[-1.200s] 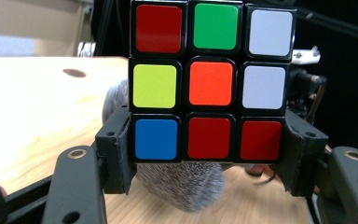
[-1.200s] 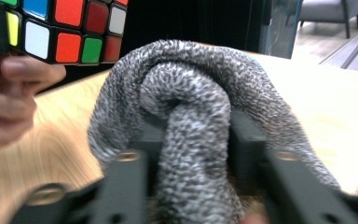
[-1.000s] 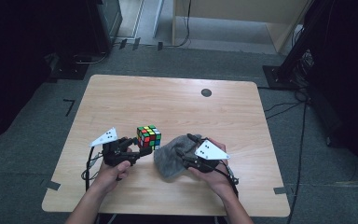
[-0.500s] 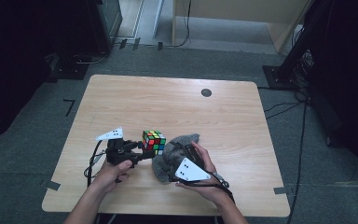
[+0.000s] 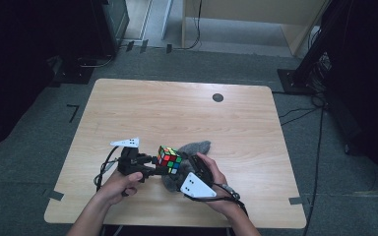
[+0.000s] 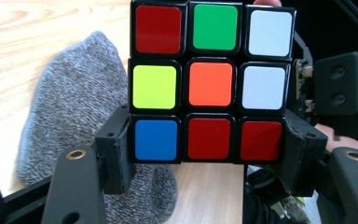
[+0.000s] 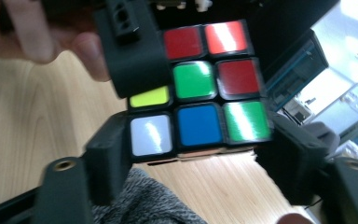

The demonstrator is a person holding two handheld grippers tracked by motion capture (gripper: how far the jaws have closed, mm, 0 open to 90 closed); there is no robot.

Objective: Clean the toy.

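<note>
The left gripper [image 5: 153, 166] pinches the puzzle cube [image 5: 170, 160] at its bottom row, one black jaw on each side, opened just as wide as the cube. In the left gripper view the jaws press the blue square's side and the red square's side of the cube [image 6: 209, 81], and the cube stands up straight above them. I think the cube is held up off the table like this so that the other tool can reach it and turn a layer.

The right gripper [image 5: 189, 169] comes at the cube from the other side. In the right gripper view its two jaws sit on either side of the cube's [image 7: 200, 100] lowest row, very close, and they seem to touch it, but the picture is blurry so I cannot say if they squeeze tight. A jaw of the left gripper also crosses the cube's left part there, with a person's fingers [image 7: 51, 42] behind it.

Under and behind the cube lies a grey sock [image 5: 194, 150], soft and crumpled on the wooden table [image 5: 187, 113]. The cube is lifted just above the sock, near the table's front edge. Far behind the cube, a small dark round spot [image 5: 218, 97] sits near the table's back edge.
</note>
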